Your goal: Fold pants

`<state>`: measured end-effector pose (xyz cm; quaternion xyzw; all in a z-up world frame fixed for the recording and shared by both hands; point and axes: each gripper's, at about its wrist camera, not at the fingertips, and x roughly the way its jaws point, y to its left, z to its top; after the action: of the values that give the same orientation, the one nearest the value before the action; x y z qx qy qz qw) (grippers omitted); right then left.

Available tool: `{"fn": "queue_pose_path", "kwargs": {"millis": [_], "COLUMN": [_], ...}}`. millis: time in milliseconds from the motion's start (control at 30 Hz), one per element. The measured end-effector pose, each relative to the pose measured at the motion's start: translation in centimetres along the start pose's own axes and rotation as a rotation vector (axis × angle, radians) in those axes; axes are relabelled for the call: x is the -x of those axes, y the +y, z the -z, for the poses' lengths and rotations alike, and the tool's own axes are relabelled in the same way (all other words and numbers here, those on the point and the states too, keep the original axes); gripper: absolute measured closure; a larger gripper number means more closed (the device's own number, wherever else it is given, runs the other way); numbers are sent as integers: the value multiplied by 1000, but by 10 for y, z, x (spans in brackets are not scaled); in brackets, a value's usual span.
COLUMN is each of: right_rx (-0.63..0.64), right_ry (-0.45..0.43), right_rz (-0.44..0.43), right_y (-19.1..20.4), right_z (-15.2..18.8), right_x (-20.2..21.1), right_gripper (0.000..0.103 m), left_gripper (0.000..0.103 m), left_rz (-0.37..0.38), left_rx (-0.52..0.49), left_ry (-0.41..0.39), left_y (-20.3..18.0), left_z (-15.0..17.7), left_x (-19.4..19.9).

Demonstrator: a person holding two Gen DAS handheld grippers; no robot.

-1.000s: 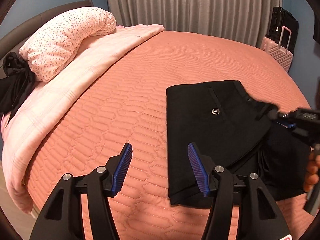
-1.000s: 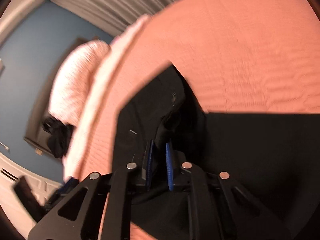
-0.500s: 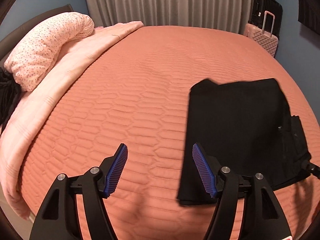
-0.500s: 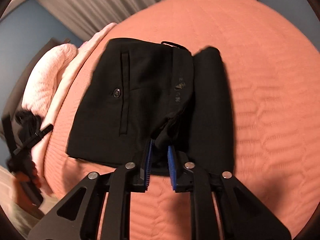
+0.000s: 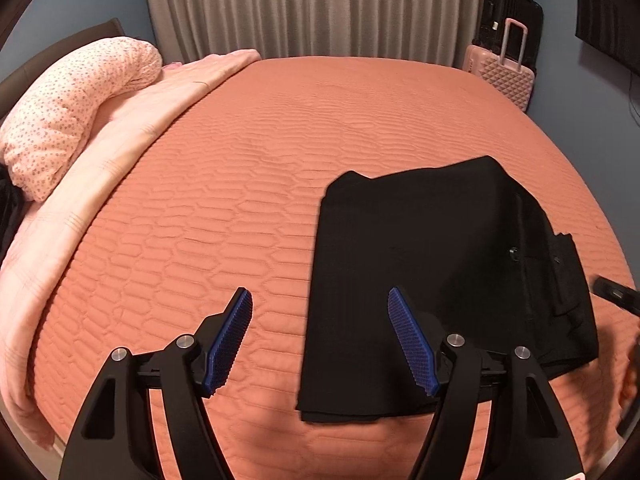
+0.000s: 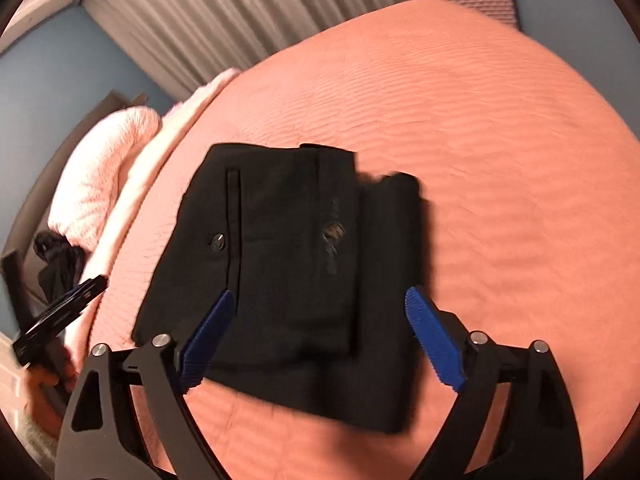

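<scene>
Salmon quilted bedspread (image 5: 248, 184) covers the bed, grey pleated curtain (image 5: 320, 4) behind; folded black pants (image 5: 432, 264) lie flat on its near right part; left gripper (image 5: 320, 340) has just been opening, spread wide, nothing between its blue pads; right gripper (image 6: 316, 336) has just sprung apart above the pants, gripping nothing, pads clear of cloth.

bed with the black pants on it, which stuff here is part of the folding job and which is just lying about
Part of the job:
- black pants, folded on the bedspread
- left gripper, open
- right gripper, jaws just opened, nothing between them

Just lying about:
- spotted pillow
- pink blanket
- pink suitcase
- grey curtain
</scene>
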<state>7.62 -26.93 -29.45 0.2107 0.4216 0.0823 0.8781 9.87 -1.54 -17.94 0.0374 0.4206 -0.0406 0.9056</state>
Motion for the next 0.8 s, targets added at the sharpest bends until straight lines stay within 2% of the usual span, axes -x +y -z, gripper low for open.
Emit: {"fn": "queue_pose_path", "kwargs": {"millis": [133,167,200,267,300,400,500,533,567,600,633,667,700,733,767,800], "right_rx": [-16,-29,-55,-61,-2,155,263,307,390,461,487,488,490,495,487,464], "right_ry": [88,91,96,93,69,51,125,150,200,250,280,294,279,224,178,133], "right_rz": [17,36,32,12,-20,-75,-186,-185,-146,-78,-64,-99,-151,-191,-192,-188], "right_y": [-1,-2,-1,17,46,138,243,272,310,337,350,357,357,347,331,308], "right_z": [-13,-16,-21,-34,-48,-85,-107,-105,-94,-80,-72,-63,-56,-49,-47,-45], "right_x": [-47,-53,-54,-50,-45,-51,-92,-109,-134,-153,-160,-157,-144,-117,-98,-78], "right_gripper": [42,51,74,90,92,92,88,86,79,76,75,76,76,77,71,44], "left_gripper": [34,34,34,34,34,34,33,33,33,32,31,31,31,31,31,31], "left_rz": [-1,-3,-7,-18,-25,-51,-97,-119,-124,-124,-111,-98,-69,-56,-53,-43], "left_rx": [-37,-39,-40,-30,-16,49,121,149,168,196,305,366,422,452,469,471], "left_ry": [-8,-5,-1,6,6,7,22,42,63,75,67,78,99,129,153,160], "left_y": [-7,-6,-3,6,11,33,56,67,74,83,103,115,129,138,144,146], "left_z": [1,1,1,2,2,2,-1,-3,-4,-4,0,3,6,10,13,14], "left_x": [2,0,-2,-7,-9,-17,-31,-40,-47,-55,-62,-68,-76,-85,-92,-97]}}
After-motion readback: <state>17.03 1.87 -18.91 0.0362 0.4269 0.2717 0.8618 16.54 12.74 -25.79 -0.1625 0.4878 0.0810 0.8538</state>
